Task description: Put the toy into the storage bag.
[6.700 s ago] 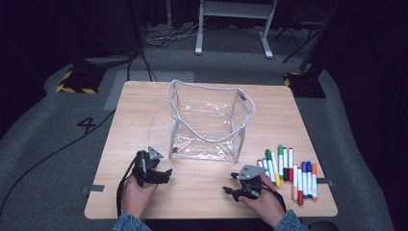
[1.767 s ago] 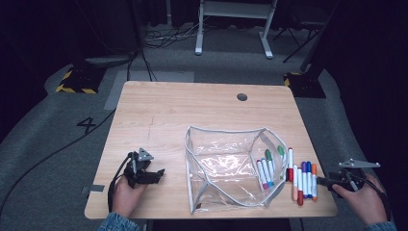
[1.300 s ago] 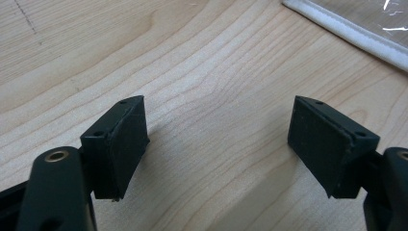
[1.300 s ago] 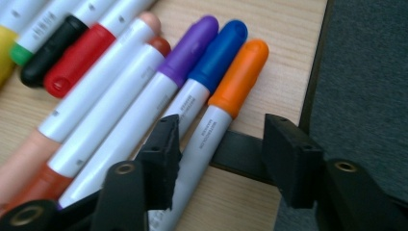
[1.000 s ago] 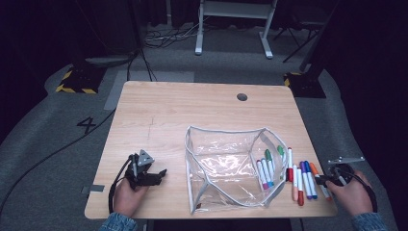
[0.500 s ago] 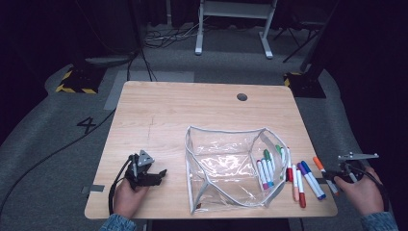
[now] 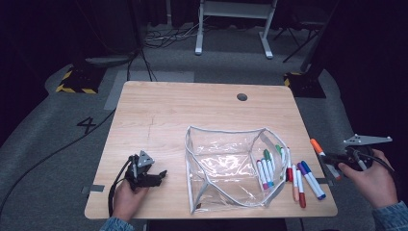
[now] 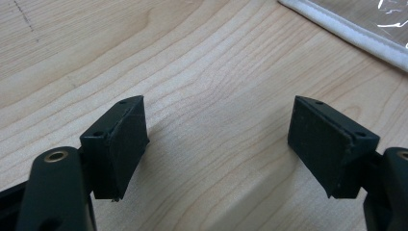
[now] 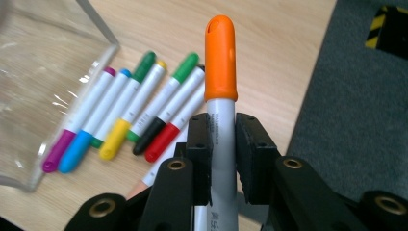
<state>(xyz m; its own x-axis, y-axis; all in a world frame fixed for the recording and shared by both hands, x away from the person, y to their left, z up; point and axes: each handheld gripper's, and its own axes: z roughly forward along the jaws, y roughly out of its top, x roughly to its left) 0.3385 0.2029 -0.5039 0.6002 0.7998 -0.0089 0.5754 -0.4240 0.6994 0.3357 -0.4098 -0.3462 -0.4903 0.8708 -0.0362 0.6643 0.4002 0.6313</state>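
Note:
My right gripper (image 7: 332, 161) (image 9: 222, 139) is shut on an orange-capped marker (image 7: 317, 147) (image 9: 221, 86), held in the air just past the table's right edge. Several coloured markers (image 7: 300, 175) (image 9: 130, 113) lie in a row on the wood beside a clear plastic pouch (image 7: 226, 166) (image 9: 43, 72) that lies on its side with its opening toward them. My left gripper (image 7: 156, 175) (image 8: 216, 144) rests on the table left of the pouch, open, with bare wood between its pads.
The wooden table (image 7: 192, 115) has a round cable hole (image 7: 242, 96) at the back right. Grey floor (image 9: 356, 96) lies beyond the right edge, with a desk frame (image 7: 235, 24) and cables behind the table.
The right gripper has closed on the orange marker in the row and lifted it up and rightward off the table. The left gripper stayed in place.

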